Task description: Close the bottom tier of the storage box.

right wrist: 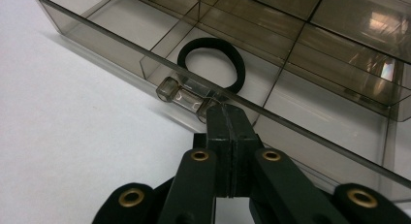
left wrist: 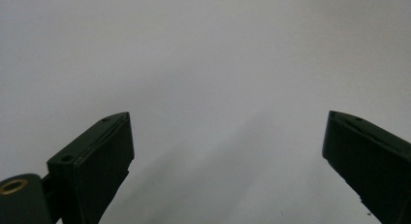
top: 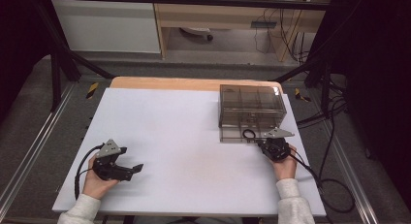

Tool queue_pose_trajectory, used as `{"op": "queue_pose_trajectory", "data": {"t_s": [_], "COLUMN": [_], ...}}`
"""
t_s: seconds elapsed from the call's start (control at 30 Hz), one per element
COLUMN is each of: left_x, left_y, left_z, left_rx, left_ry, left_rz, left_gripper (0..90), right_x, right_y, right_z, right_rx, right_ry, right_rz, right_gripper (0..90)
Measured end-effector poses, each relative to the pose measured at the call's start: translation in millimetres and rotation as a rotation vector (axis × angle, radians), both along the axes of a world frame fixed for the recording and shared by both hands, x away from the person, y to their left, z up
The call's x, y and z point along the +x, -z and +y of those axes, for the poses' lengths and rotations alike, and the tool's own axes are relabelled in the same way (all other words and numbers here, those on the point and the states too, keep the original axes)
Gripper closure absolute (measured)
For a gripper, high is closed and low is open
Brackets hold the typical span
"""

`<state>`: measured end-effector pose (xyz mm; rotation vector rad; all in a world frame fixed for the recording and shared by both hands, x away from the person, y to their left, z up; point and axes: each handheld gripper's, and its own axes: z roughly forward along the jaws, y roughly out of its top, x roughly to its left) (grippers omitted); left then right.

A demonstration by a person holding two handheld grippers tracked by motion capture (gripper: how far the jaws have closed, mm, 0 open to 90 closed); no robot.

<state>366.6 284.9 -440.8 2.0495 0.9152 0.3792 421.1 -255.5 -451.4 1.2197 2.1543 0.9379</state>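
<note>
A smoky clear compartment box point(top: 252, 107) stands at the back right of the white table top point(top: 194, 136). A black hair tie point(top: 249, 134) lies in one of its front compartments. In the right gripper view the hair tie point(right wrist: 238, 64) sits just behind the box's front rim point(right wrist: 97, 29) and its small clear latch point(right wrist: 181, 95). My right gripper point(right wrist: 224, 110) is shut, with its tips at the right end of that latch and nothing visibly between the jaws. Against the box's front it shows as my right gripper point(top: 264, 142). My left gripper point(top: 132, 158) rests at the front left, open and empty, as my left gripper point(left wrist: 228, 132) over bare white surface.
A strip of wooden table edge point(top: 194, 83) runs behind the white top. Black frame posts point(top: 55, 73) stand at both sides. A cable point(top: 334, 185) trails from my right gripper off the right edge. Open room lies between the two hands.
</note>
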Motion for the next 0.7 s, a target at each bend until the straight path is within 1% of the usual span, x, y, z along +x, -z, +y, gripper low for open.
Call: {"op": "queue_pose_trajectory", "data": {"t_s": [0.3,0.7], "left_x": [0.0,0.1], "left_y": [-0.1,0.1], "left_z": [0.0,-0.1], "left_rx": [0.000,0.002], "left_ry": [-0.001,0.001], "left_rz": [0.000,0.000], "left_gripper": [4.4,4.4], "right_x": [0.7,2.6], "right_y": [-0.5,-0.7], "right_z": [0.2,0.5], "right_rx": [0.005,-0.002], "right_ry": [0.002,-0.002], "right_rz": [-0.005,-0.012], "right_gripper": [90.0,90.0]}}
